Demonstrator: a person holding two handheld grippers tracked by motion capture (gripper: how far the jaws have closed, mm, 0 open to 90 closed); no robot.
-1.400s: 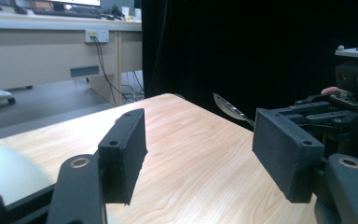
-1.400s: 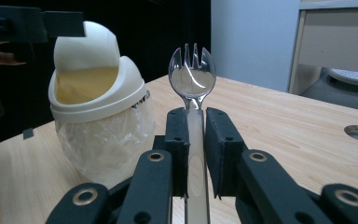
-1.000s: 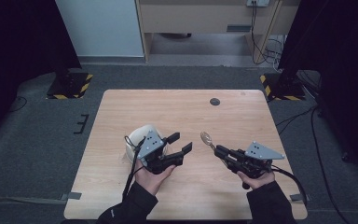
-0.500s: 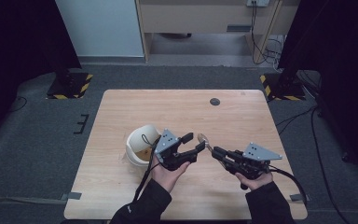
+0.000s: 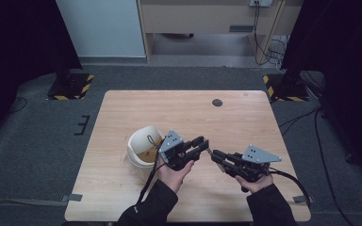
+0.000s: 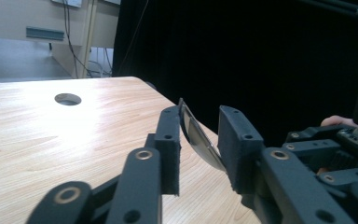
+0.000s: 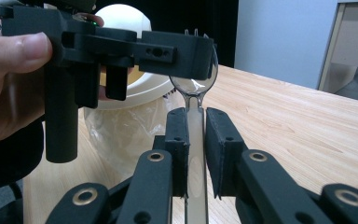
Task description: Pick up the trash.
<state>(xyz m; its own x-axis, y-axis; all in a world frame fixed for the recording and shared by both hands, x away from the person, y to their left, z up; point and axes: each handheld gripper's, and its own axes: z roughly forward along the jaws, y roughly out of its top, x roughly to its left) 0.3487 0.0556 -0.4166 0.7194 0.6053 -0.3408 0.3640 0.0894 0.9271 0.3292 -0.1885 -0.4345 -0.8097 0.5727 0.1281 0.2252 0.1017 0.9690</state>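
Nearest the person's edge of the desk (image 5: 122, 197), two dark sleeves come in and each hand carries a pair of tongs, both held just above the wood with a wide strip of bare desk beneath and in front of them. The right tongs (image 5: 215, 155) point left and are clenched on the handle of a clear plastic spoon (image 7: 195, 121); in the right gripper view the handle runs straight up between the two pads and the bowl stands above them. The left tongs (image 5: 202, 142) point right and meet it there: their jaws have just been closing around the spoon's bowl (image 6: 198, 137), which in the left gripper view sits tilted between the pads, touching the left one, though I cannot tell whether the right pad presses on it. So the spoon hangs in the air between the two tools, a little right of the desk's middle and well in from every edge. Just beside the left hand (image 5: 172, 172), on its outer side, a white bowl (image 5: 141, 148) lies tipped on the desk with a clear plastic bag (image 7: 121, 126) against it. Farther on, the wood is open up to a small round hole (image 5: 217, 102) near the far edge. Beyond lie grey floor (image 5: 37, 141) and a pale cabinet (image 5: 198, 19).
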